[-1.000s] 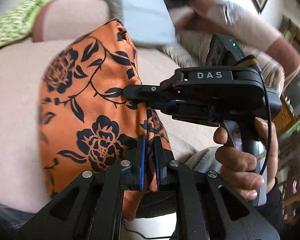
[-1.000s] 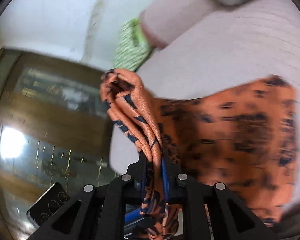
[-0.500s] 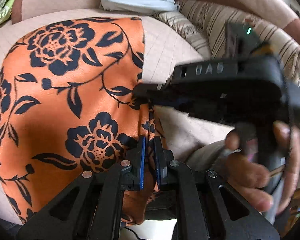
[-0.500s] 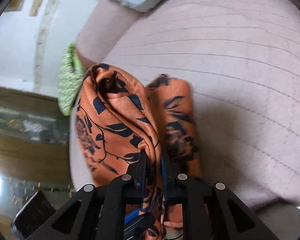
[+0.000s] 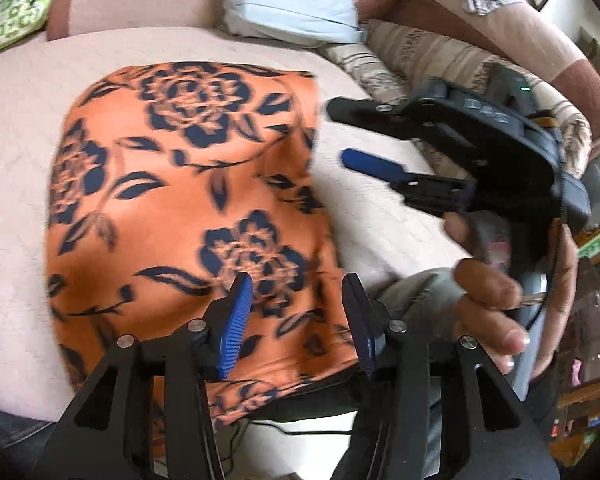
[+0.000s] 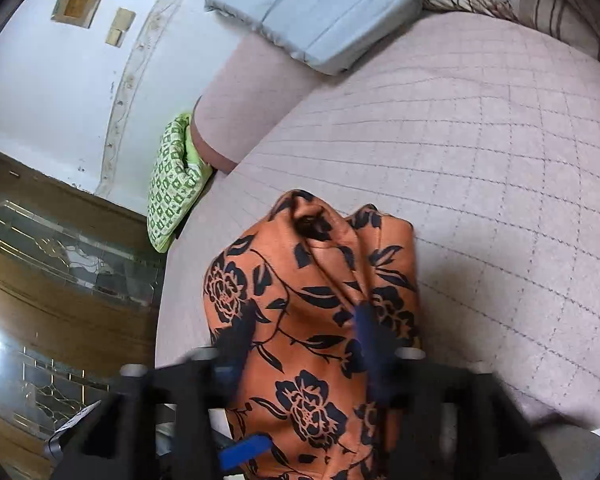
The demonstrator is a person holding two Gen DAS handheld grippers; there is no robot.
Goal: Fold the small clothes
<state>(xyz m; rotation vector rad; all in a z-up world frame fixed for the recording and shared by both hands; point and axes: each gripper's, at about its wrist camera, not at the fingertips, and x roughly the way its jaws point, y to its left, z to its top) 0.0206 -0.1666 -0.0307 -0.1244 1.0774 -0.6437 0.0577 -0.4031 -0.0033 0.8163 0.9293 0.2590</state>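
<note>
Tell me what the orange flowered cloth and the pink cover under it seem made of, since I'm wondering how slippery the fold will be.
The orange cloth looks like a thin, smooth woven fabric, perhaps satin or polyester: it has a soft sheen and falls in fine, limp pleats. The pink cover looks like matte quilted cotton or a blend, given its stitched grid and dull surface. Neither fibre can be told for sure.

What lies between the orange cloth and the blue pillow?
Only bare pink quilt separates the orange cloth from the blue pillow, clearest in the left wrist view.
</note>
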